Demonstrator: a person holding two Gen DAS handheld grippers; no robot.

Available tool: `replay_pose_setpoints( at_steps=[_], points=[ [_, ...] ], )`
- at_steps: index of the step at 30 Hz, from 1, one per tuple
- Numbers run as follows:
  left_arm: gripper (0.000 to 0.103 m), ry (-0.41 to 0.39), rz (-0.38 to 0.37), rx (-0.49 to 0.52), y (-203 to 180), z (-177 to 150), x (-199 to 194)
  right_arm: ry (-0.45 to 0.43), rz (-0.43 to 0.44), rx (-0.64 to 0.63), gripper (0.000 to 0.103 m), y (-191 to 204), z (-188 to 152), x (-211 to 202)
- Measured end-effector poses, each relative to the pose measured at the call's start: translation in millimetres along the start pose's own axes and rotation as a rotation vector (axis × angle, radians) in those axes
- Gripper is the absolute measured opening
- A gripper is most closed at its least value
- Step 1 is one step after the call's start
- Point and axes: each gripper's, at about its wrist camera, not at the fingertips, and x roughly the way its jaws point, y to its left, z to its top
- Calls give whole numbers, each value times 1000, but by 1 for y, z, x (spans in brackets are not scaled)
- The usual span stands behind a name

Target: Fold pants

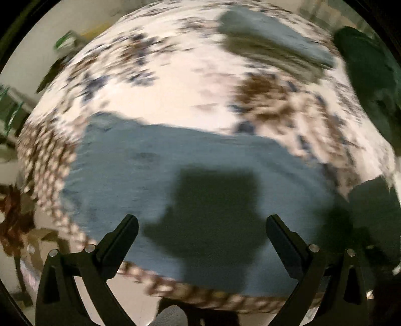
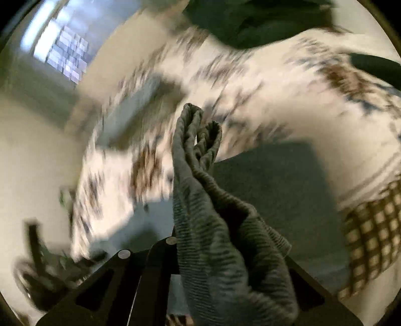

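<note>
Blue-grey pants (image 1: 175, 170) lie flat on a white floral cloth (image 1: 175, 95) near its front edge. My left gripper (image 1: 200, 230) is open and empty above them, and its shadow falls on the fabric. My right gripper (image 2: 225, 250) is shut on a bunched fold of the ribbed grey-blue pants (image 2: 200, 175), lifted over the cloth (image 2: 275, 100). The rest of the pants (image 2: 270, 190) lies flat below. Both views are blurred by motion.
A stack of folded garments (image 1: 270, 42) sits at the back of the cloth. A dark green garment (image 1: 368, 70) lies at the right edge and also shows in the right wrist view (image 2: 250, 22). The cloth has a brown checked border (image 2: 376, 230).
</note>
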Motion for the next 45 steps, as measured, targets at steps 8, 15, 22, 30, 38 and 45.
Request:
replay_pose_setpoints(
  at_steps=[8, 15, 22, 30, 38, 45],
  points=[
    [103, 58, 94, -163, 112, -14, 20, 391, 197, 25, 55, 41, -50, 80],
    [103, 64, 115, -304, 164, -16, 30, 409, -12, -20, 64, 47, -32, 75],
    [103, 47, 136, -364, 184, -16, 34, 442, -362, -148, 48, 86, -42, 151],
    [103, 23, 148, -387, 203, -20, 31, 334, -367, -108, 13, 124, -42, 132],
    [103, 22, 129, -418, 207, -23, 32, 453, -274, -72, 26, 134, -42, 159],
    [103, -13, 48, -464, 210, -29, 29, 352, -53, -31, 54, 98, -12, 84]
  ],
)
